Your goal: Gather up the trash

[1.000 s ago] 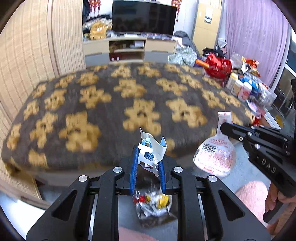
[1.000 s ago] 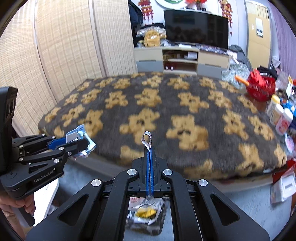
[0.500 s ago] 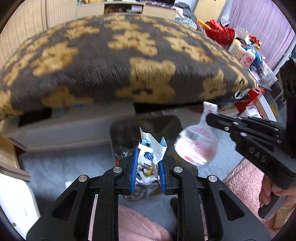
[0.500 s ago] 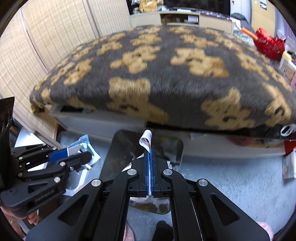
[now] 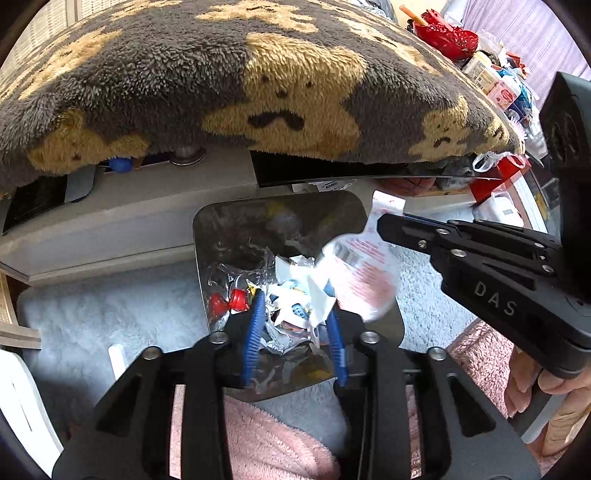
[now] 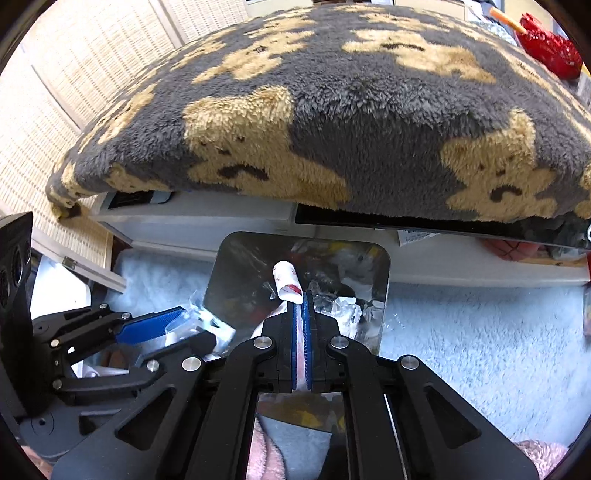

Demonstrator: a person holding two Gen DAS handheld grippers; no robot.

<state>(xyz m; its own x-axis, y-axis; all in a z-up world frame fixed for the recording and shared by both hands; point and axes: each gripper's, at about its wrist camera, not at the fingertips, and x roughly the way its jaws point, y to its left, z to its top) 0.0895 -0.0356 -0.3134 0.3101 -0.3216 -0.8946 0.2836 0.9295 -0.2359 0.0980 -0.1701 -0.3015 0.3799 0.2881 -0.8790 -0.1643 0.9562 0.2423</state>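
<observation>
A shiny bin [image 5: 202, 258] full of wrappers stands on the rug under the blanket's edge. My left gripper [image 5: 295, 301] hangs just over it, its jaws opening. A crumpled white-and-blue wrapper [image 5: 299, 295] sits loosely between the blue pads [image 5: 255, 325], with a gap on its left side. My right gripper [image 6: 302, 308] is shut on the neck of a clear plastic bag with red print [image 5: 364, 280]. The bag dangles over the bin's right half [image 6: 384, 280]. Only the bag's rolled neck [image 6: 286, 280] shows in the right wrist view, where my left gripper [image 6: 184, 332] is at the left.
A grey blanket with tan bears [image 5: 280, 85] overhangs a low white frame [image 5: 129, 218] just behind the bin. Pale blue shaggy rug [image 6: 480, 332] surrounds it. Pink fluffy fabric [image 5: 273, 443] lies near me. Red basket [image 5: 447, 35] and bottles crowd the right; a woven screen [image 6: 44, 122] stands left.
Both grippers have sunk from above the blanket to just over the bin and now tip more steeply downward. The left jaws have widened around the wrapper.
</observation>
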